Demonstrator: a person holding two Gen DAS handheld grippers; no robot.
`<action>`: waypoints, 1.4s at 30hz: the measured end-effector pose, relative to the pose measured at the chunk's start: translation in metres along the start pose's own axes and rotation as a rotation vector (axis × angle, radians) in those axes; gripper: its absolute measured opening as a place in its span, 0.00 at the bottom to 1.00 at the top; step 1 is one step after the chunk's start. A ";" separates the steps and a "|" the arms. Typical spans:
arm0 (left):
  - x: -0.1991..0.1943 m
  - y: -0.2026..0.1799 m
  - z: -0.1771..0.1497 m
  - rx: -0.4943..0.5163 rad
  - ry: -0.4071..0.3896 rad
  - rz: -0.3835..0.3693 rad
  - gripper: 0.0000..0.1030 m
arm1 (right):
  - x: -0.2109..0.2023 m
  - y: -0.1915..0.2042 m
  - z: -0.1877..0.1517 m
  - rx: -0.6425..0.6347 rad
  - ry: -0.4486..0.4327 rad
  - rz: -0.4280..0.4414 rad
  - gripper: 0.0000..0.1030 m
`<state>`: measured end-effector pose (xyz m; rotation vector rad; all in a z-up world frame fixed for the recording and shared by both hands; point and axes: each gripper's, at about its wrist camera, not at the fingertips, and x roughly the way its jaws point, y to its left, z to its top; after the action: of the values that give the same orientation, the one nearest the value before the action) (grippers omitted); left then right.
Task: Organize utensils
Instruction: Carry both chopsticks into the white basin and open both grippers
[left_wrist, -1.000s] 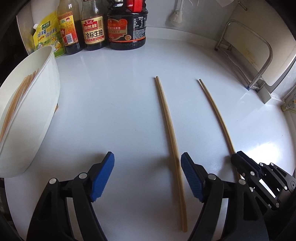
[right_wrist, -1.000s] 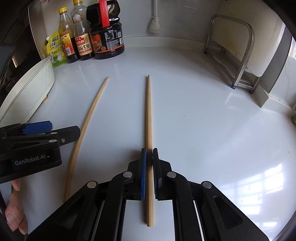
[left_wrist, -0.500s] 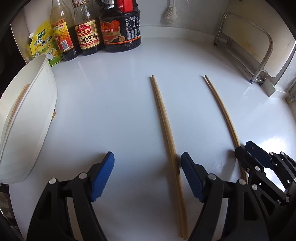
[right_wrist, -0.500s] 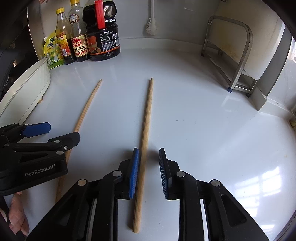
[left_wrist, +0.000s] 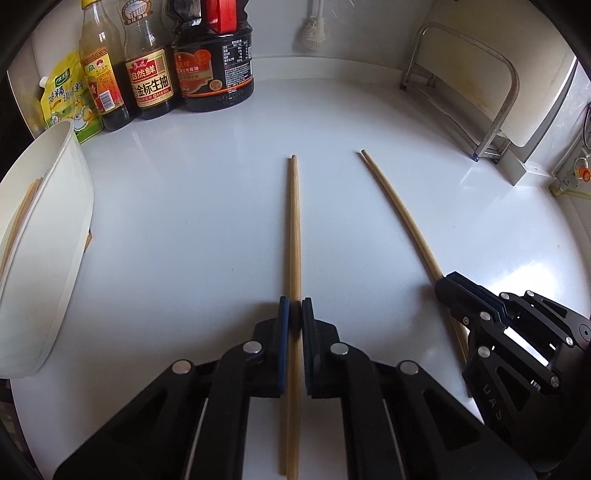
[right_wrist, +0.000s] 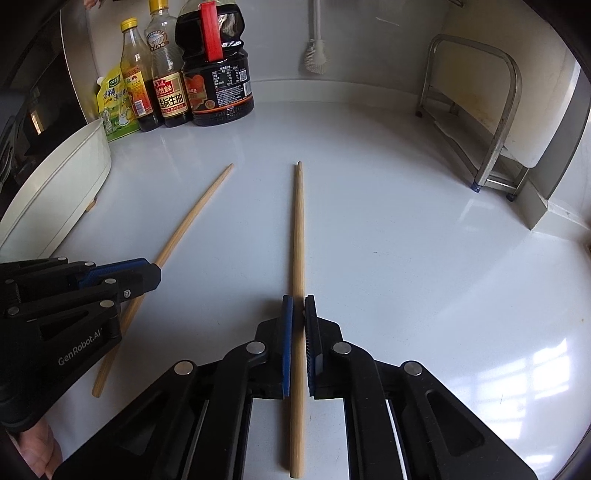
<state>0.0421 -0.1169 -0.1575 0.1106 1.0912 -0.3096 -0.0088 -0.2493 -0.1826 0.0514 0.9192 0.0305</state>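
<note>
Two wooden chopsticks lie lengthwise on the white counter. My left gripper (left_wrist: 294, 306) is shut on the left chopstick (left_wrist: 293, 229), which runs between its blue pads. My right gripper (right_wrist: 298, 304) is shut on the right chopstick (right_wrist: 297, 229) the same way. Each gripper shows in the other's view: the right gripper (left_wrist: 465, 291) over its chopstick (left_wrist: 399, 210), the left gripper (right_wrist: 147, 271) over its chopstick (right_wrist: 192, 214). A white tub (left_wrist: 70, 206) at the left holds several more chopsticks (left_wrist: 22, 210).
Sauce bottles (left_wrist: 212, 62) and a yellow pouch (left_wrist: 70, 103) stand at the back left. A metal rack (left_wrist: 495, 92) stands at the back right beside the wall. A white brush (right_wrist: 316, 51) hangs on the back wall.
My left gripper has moved right over the left chopstick and shut on it. My right gripper opened half a second ago and has shut again on the right chopstick.
</note>
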 end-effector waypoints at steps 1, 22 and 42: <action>0.000 0.001 0.000 0.000 0.006 -0.003 0.07 | -0.001 -0.002 0.000 0.021 0.006 0.012 0.06; -0.121 0.079 0.041 0.022 -0.103 0.060 0.07 | -0.088 0.069 0.074 0.003 -0.071 0.064 0.06; -0.136 0.257 0.037 -0.210 -0.077 0.204 0.07 | -0.039 0.261 0.149 -0.237 0.011 0.334 0.06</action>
<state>0.0937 0.1450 -0.0364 0.0221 1.0209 -0.0159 0.0848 0.0044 -0.0469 -0.0156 0.9050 0.4491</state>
